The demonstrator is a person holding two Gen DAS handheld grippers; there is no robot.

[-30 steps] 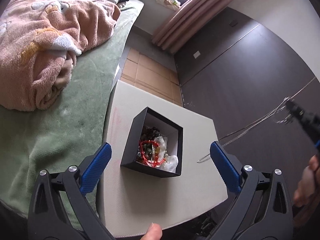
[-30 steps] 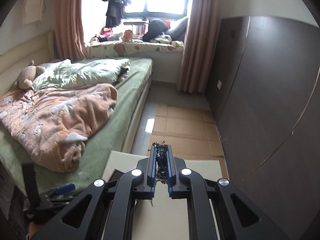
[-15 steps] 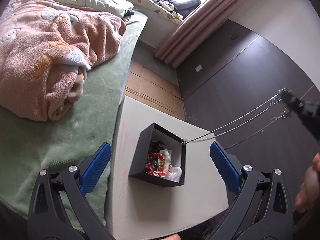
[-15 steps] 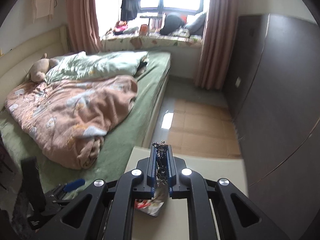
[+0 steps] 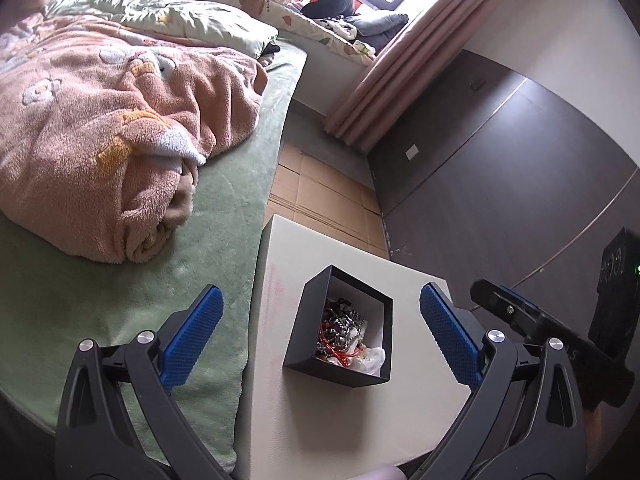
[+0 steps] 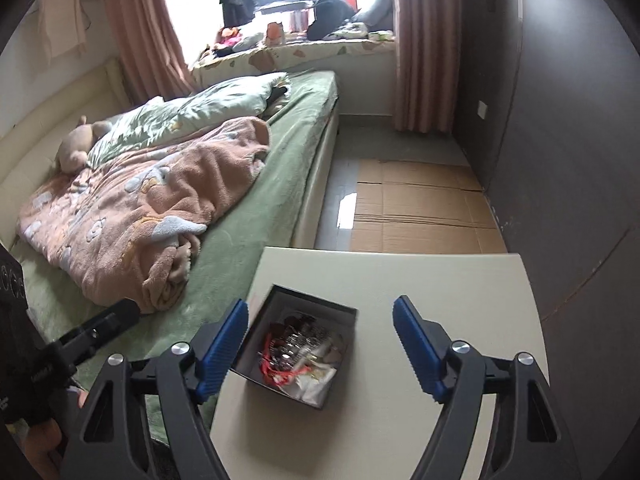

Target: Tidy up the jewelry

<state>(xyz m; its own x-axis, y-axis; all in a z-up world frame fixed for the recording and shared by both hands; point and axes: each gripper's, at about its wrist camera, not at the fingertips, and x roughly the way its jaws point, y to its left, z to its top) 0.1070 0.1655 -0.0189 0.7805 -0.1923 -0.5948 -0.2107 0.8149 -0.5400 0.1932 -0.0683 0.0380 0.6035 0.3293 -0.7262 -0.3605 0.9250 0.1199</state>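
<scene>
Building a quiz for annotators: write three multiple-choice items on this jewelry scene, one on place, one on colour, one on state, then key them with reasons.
1. Where does the black jewelry box stand?
A. on the bed
B. on the beige table
C. on the cardboard floor

2. What colour are the pads of the right gripper?
A. blue
B. red
C. yellow

3. How does the left gripper stand?
A. shut on a chain
B. shut on nothing
C. open, holding nothing

Key: 1 B, the box sits on the tabletop beside the green bed. 2 A, both pads show blue in the right wrist view. 3 C, its jaws are spread wide with the box showing between them.
</scene>
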